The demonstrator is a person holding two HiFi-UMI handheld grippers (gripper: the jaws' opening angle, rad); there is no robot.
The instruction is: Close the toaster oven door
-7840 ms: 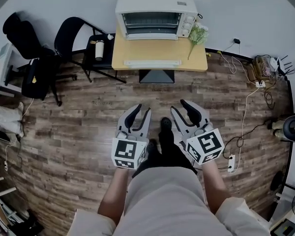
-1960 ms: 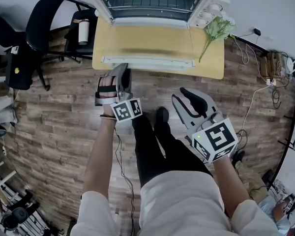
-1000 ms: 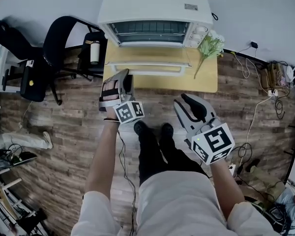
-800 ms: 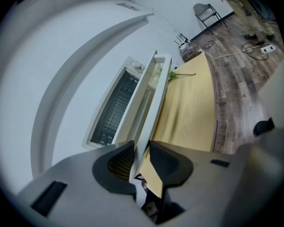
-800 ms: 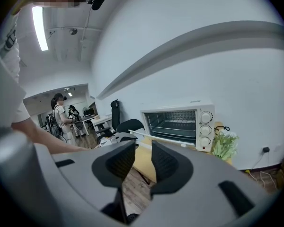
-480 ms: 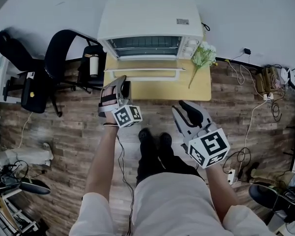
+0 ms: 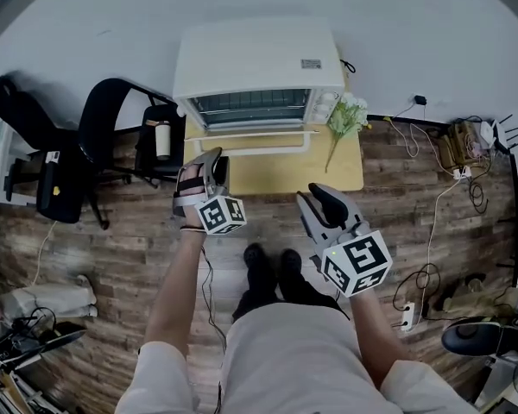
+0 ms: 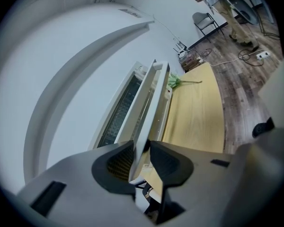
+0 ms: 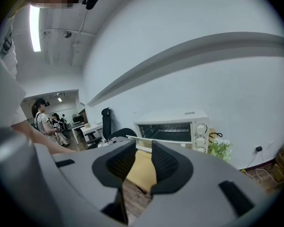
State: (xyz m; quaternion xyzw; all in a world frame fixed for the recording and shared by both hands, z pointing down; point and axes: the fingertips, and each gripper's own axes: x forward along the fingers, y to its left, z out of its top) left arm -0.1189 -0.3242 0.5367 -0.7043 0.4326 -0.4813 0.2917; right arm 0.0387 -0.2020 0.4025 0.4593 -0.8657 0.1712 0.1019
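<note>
- The toaster oven door [image 7: 255,142] hangs from the bottom front of the toaster oven [image 7: 257,59]. It is tilted partway up, neither flat nor shut, above the back of the wooden table [image 7: 328,171].
- The left gripper [image 7: 209,158] is at the door's left end as the head view shows it, beside the table's left edge.
- In the left gripper view the door's thin free edge [image 8: 149,103] runs straight between the two pads of the left gripper [image 8: 142,150]. The pads clasp it from both sides. The jaws have just been easing slightly wider, with the door edge between them.
- The right gripper [image 7: 309,192] is well apart from the door, nearer the person and over the floor in front of the table's near edge.
- In the right gripper view the right gripper [image 9: 138,155] has its pads apart with only table and floor showing through the gap. These jaws have just been narrowing and grasp nothing. The oven [image 9: 173,129] stands beyond them.
- A bunch of flowers [image 7: 344,117] lies on the table beside the oven's right side.
- A black chair [image 7: 112,102] stands left of the table.
</note>
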